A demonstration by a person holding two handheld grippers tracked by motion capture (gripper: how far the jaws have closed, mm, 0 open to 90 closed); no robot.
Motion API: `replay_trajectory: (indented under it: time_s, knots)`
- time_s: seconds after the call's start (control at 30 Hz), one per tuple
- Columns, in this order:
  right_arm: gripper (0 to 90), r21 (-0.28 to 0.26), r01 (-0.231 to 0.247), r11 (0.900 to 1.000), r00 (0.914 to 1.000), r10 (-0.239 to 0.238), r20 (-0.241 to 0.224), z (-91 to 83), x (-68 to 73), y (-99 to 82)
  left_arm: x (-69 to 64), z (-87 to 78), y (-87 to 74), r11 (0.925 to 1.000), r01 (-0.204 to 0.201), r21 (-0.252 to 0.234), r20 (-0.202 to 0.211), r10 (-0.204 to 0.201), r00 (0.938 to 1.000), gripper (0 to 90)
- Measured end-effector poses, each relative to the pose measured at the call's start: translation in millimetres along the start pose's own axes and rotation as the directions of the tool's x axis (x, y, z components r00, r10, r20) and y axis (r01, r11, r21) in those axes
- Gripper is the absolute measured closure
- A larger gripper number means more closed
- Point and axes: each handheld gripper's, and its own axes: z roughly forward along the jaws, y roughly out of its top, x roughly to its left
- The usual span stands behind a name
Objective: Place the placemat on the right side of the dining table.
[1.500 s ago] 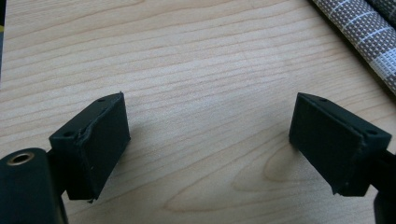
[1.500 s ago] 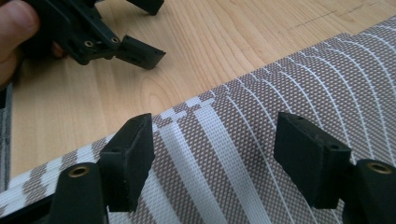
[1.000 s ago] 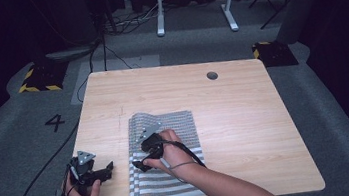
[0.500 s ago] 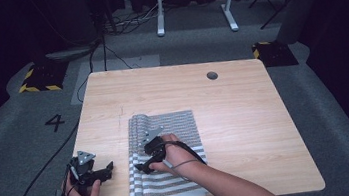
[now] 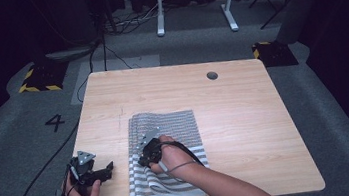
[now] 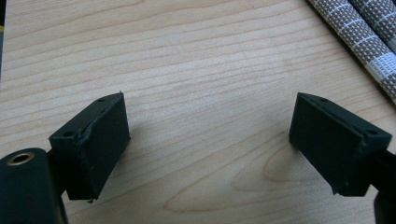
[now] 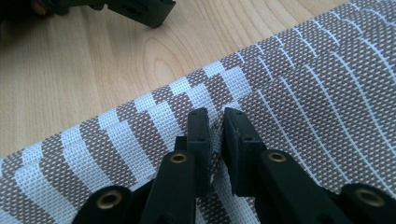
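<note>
A brown-and-white striped woven mat (image 5: pixel 165 124) lies folded on the wooden table (image 5: pixel 244 109), nearer the front left. My right gripper (image 5: pixel 144 158) rests on the mat's left part. In the right gripper view its jaws have just been closing, and the right gripper (image 7: pixel 217 116) now pinches a raised fold of the mat (image 7: pixel 303 79) between its pads. My left gripper (image 5: pixel 105 169) hovers low over bare wood at the table's front left corner. There the left gripper (image 6: pixel 210 135) stands wide open with nothing between its jaws, and the mat's edge (image 6: pixel 369 28) runs past at the upper right.
A round cable hole (image 5: pixel 212 75) sits in the table's far right part. The left gripper's jaw (image 7: pixel 135 9) shows at the top of the right gripper view. On the floor lie cables, a painted 4 (image 5: pixel 54 123) and a white frame's legs (image 5: pixel 196 4).
My right hand has shifted slightly toward the near left on the mat, and its jaws have closed on a fold. The left hand has stayed put.
</note>
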Motion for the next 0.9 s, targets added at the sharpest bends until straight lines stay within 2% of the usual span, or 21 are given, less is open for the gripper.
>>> replay_trajectory:
  time_s: [0.1, 0.2, 0.27, 0.3, 0.4, 0.43, 0.47, 0.5, 0.53, 0.57, 0.63, 0.67, 0.7, 0.73, 0.77, 0.8, 0.83, 0.9]
  knots:
    - [86.8, -0.001, -0.006, 1.0000, 0.9999, 0.006, 0.009, -1.2, 2.6, 0.0, 0.1, 0.0, 0.1, 1.0000, 0.000, 0.000, -0.001, 0.000, 1.0000, 12.3]
    - [88.7, -0.014, 0.035, 0.9993, 0.9990, -0.035, 0.028, -4.0, 4.5, 1.0, 0.1, -0.1, 0.1, 1.0000, 0.000, 0.000, -0.001, 0.000, 1.0000, 12.3]
    - [88.9, -0.016, 0.037, 0.9992, 0.9988, -0.037, 0.033, -6.6, 5.6, 1.8, 0.1, -0.1, 0.2, 1.0000, -0.001, 0.001, -0.002, 0.001, 1.0000, 12.3]
    - [89.2, -0.030, 0.061, 0.9977, 0.9975, -0.060, 0.039, -13.6, 6.7, 3.9, 0.1, -0.1, 0.2, 1.0000, -0.001, 0.001, -0.002, 0.001, 1.0000, 12.3]
    - [89.3, -0.038, 0.081, 0.9960, 0.9959, -0.079, 0.045, -22.2, 6.5, 4.9, 0.0, 0.0, 0.2, 1.0000, 0.001, 0.000, -0.002, -0.001, 1.0000, 12.4]
    - [89.3, -0.056, 0.085, 0.9948, 0.9954, -0.082, 0.050, -32.2, 5.7, 5.8, -0.1, 0.1, 0.2, 1.0000, 0.000, 0.001, -0.001, 0.000, 1.0000, 12.3]
    - [89.3, -0.056, 0.085, 0.9948, 0.9954, -0.082, 0.050, -32.2, 5.7, 5.8, -0.1, 0.1, 0.2, 1.0000, 0.000, 0.001, -0.001, 0.000, 1.0000, 12.3]
    - [89.4, -0.074, 0.085, 0.9936, 0.9954, -0.082, 0.050, -43.8, 4.6, 6.5, 0.1, 0.0, 0.2, 1.0000, -0.003, 0.001, 0.000, 0.003, 1.0000, 12.3]
    - [89.4, -0.074, 0.085, 0.9936, 0.9954, -0.082, 0.050, -43.8, 4.6, 6.5, 0.1, 0.0, 0.2, 1.0000, -0.003, 0.001, 0.000, 0.003, 1.0000, 12.3]
    - [89.3, -0.090, 0.084, 0.9924, 0.9953, -0.079, 0.056, -56.1, 2.8, 6.7, -0.3, 0.1, -0.1, 1.0000, 0.000, -0.001, -0.004, 0.000, 1.0000, 12.3]
    - [89.4, -0.109, 0.085, 0.9904, 0.9949, -0.078, 0.064, -69.0, 0.5, 6.7, -0.3, -0.1, -0.3, 1.0000, 0.000, -0.001, -0.005, 0.000, 1.0000, 12.3]
    - [89.4, -0.109, 0.085, 0.9904, 0.9949, -0.078, 0.064, -69.0, 0.5, 6.7, -0.4, -0.3, -0.5, 1.0000, 0.002, -0.002, -0.006, -0.002, 1.0000, 12.3]
    - [89.3, -0.119, 0.069, 0.9905, 0.9956, -0.060, 0.072, -82.3, -0.5, 6.8, -0.5, -0.5, -0.7, 1.0000, 0.002, -0.002, -0.007, -0.002, 1.0000, 12.3]
    - [89.3, -0.129, 0.075, 0.9888, 0.9948, -0.066, 0.077, -88.5, -2.1, 6.7, -0.7, -0.5, -0.9, 1.0000, 0.004, -0.002, -0.002, -0.004, 1.0000, 12.3]
    - [89.3, -0.129, 0.075, 0.9888, 0.9948, -0.066, 0.077, -88.5, -2.1, 6.7, -0.8, -0.6, -1.0, 1.0000, 0.004, -0.001, -0.002, -0.004, 1.0000, 12.3]
    - [89.4, -0.148, 0.092, 0.9848, 0.9923, -0.078, 0.096, -100.3, -5.0, 6.3, -0.8, -0.6, -1.1, 1.0000, 0.005, -0.001, -0.002, -0.005, 1.0000, 12.2]
    - [89.4, -0.148, 0.092, 0.9848, 0.9923, -0.078, 0.096, -100.3, -5.0, 6.3, -0.8, -0.6, -1.0, 1.0000, 0.004, -0.002, -0.003, -0.004, 1.0000, 12.2]
    - [89.4, -0.158, 0.090, 0.9834, 0.9902, -0.071, 0.120, -118.2, -6.9, 5.1, -0.7, 0.3, -0.4, 1.0000, 0.004, -0.001, -0.006, -0.004, 1.0000, 10.9]
